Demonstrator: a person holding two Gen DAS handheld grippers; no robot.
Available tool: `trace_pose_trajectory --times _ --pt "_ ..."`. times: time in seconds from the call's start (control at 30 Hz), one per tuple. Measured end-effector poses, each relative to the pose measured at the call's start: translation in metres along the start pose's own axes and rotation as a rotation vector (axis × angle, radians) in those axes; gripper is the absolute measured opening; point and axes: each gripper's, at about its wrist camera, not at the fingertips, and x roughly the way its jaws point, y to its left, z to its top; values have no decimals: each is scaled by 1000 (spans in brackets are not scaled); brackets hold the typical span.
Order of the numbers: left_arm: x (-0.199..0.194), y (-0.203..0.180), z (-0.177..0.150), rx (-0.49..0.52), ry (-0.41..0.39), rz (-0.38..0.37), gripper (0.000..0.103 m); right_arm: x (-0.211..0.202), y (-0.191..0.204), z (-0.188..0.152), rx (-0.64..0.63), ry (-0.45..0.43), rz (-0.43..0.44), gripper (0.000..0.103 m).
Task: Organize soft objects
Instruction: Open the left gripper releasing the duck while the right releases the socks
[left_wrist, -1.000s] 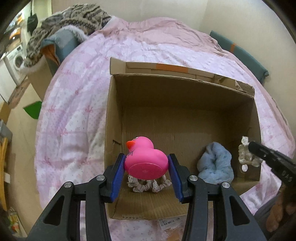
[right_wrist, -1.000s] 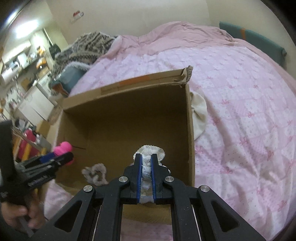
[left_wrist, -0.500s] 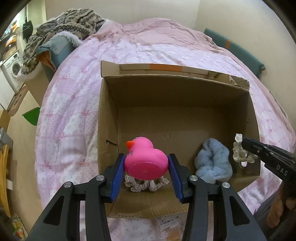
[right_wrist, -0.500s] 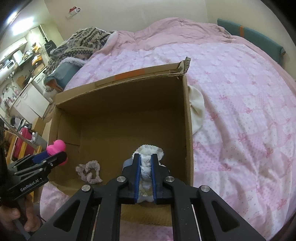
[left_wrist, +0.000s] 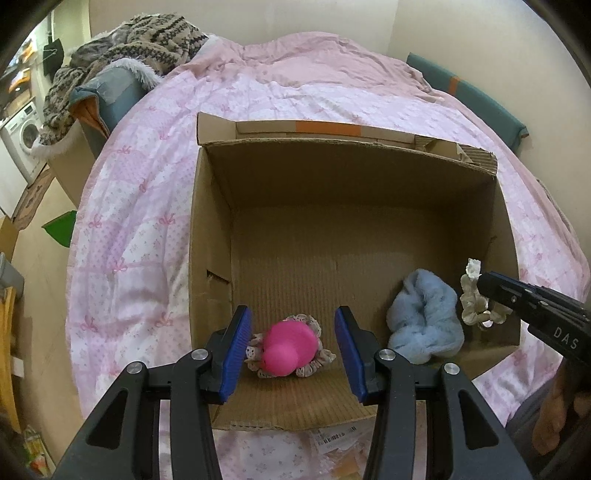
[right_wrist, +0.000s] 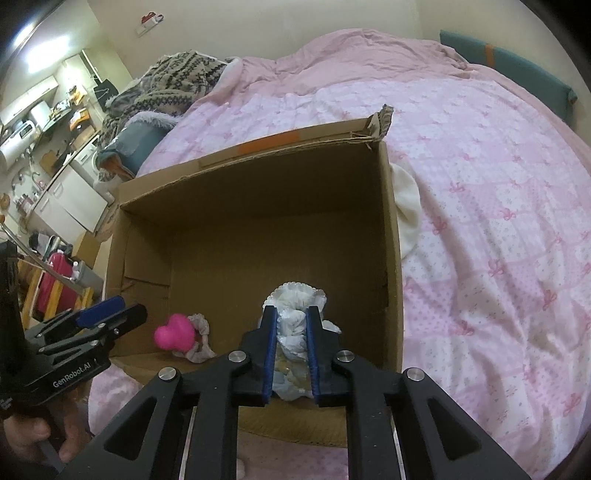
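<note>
One open cardboard box (left_wrist: 212, 258) sat on the pink bedspread (left_wrist: 147, 177). On its near-left floor lay one pink rubber duck (left_wrist: 290, 347), covering most of one frilly scrunchie (left_wrist: 317, 360) beneath it. The left gripper (left_wrist: 293, 349) hung above the duck, jaws apart and touching nothing. One light-blue fluffy cloth (left_wrist: 424, 317) lay at the near right. The right gripper (right_wrist: 291, 345), jaws just easing apart, still had a white frilly scrunchie (right_wrist: 295, 321) between them; whether the pads still pressed it was unclear. Its lower end was hidden.
</note>
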Motion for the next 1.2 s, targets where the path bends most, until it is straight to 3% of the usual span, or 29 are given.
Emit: trace_pose_trajectory --times 0.07,0.2,0.4,0.43,0.47,0.5,0.67,1.2 --pt "0 -1 0 7 0 3 47 0 0 0 2 2 1 17" --pt "-3 -3 -1 14 -17 -2 66 1 0 0 11 4 10 23" --pt "-6 -5 1 21 -30 12 67 -1 2 -1 10 -3 43 35" --pt "-7 -5 2 22 -36 16 67 -1 2 -1 9 -4 40 40" --pt "-9 -4 2 20 -41 15 67 -2 2 -1 13 -8 45 62" --pt "-10 -4 2 18 -47 15 67 -3 2 -1 21 -20 54 76" --pt "-16 -3 4 14 -73 25 67 -13 1 1 31 -70 69 77" --pt "-46 -1 -10 29 -120 37 67 -32 1 -4 45 -105 57 77"
